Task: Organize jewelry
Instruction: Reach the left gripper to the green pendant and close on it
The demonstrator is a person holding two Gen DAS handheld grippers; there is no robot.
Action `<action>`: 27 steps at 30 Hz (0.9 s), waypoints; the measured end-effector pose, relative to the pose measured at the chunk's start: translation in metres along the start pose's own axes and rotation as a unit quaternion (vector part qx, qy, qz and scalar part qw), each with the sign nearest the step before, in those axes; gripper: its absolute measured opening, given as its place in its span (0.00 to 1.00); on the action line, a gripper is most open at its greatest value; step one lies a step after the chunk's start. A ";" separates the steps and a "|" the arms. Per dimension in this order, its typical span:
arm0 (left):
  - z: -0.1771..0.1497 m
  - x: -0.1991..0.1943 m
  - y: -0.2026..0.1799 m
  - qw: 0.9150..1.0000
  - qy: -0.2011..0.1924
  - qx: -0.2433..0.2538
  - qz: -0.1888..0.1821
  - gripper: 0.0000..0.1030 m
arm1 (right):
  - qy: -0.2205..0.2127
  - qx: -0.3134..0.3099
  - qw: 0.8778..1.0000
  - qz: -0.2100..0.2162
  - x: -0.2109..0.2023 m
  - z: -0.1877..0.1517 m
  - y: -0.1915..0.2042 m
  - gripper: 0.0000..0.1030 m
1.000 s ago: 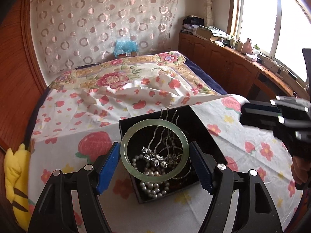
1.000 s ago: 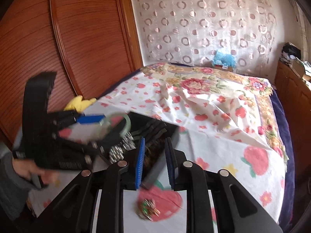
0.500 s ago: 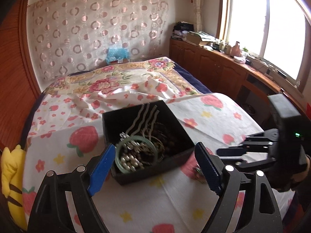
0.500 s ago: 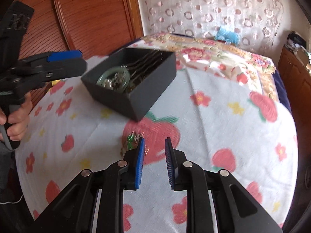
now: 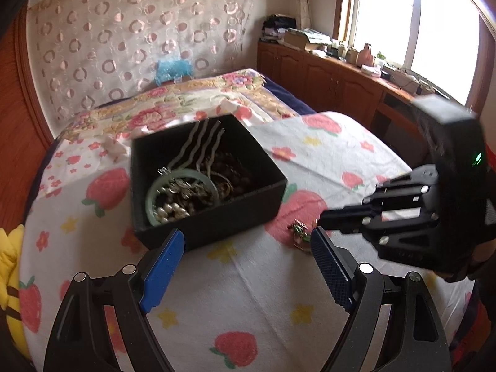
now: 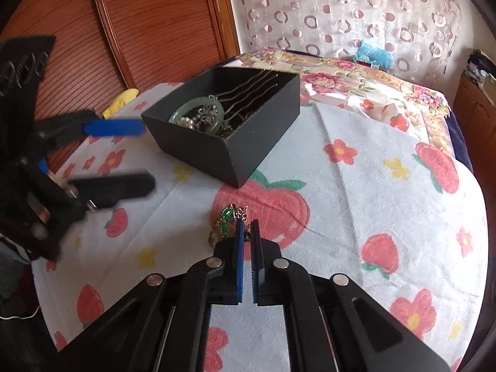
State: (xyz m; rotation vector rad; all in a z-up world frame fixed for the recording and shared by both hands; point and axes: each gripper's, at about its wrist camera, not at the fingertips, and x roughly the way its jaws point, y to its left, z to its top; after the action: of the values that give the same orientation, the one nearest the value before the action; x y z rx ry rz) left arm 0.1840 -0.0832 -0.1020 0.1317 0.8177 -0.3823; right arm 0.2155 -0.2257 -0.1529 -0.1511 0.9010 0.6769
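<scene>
Strawberry-print white bedspread (image 6: 356, 186) covers the bed, carrying an open black rectangular box (image 6: 229, 130) already heaped with a pale green jade bangle (image 5: 181, 192), pearls and wavy metal hairpins. Near it lies a small green-stone chain pendant (image 6: 228, 221), apparently the piece left to collect: the right gripper (image 6: 247, 232) is nearly closed at its chain, though actual grip is unclear, while the left gripper (image 5: 245, 266) hangs wide open, empty, near the box.

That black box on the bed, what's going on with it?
Someone is tidying jewelry with two handheld tongs. The black box already holds a jade bangle, pearls and hairpins. The left tongs hang open and empty in front of it. The right tongs are nearly closed at a green pendant necklace lying on the strawberry sheet.
</scene>
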 end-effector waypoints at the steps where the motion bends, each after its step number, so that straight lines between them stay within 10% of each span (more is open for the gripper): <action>1: -0.001 0.002 -0.002 1.000 0.002 0.003 0.000 0.78 | -0.002 0.000 1.000 -0.002 -0.002 0.000 -0.001 0.05; 8: -0.003 0.014 -0.026 1.000 0.006 0.021 -0.011 0.77 | -0.017 0.006 1.000 -0.013 -0.023 -0.005 -0.012 0.05; 27: 0.000 0.054 -0.046 0.999 0.046 0.023 -0.010 0.20 | -0.021 0.012 0.999 -0.022 -0.033 -0.017 -0.022 0.05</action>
State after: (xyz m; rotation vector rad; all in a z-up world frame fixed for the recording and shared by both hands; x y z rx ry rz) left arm 0.1996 -0.1411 -0.1397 0.1849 0.9023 -0.4163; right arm 0.2031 -0.2648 -0.1415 -0.1349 0.8634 0.6272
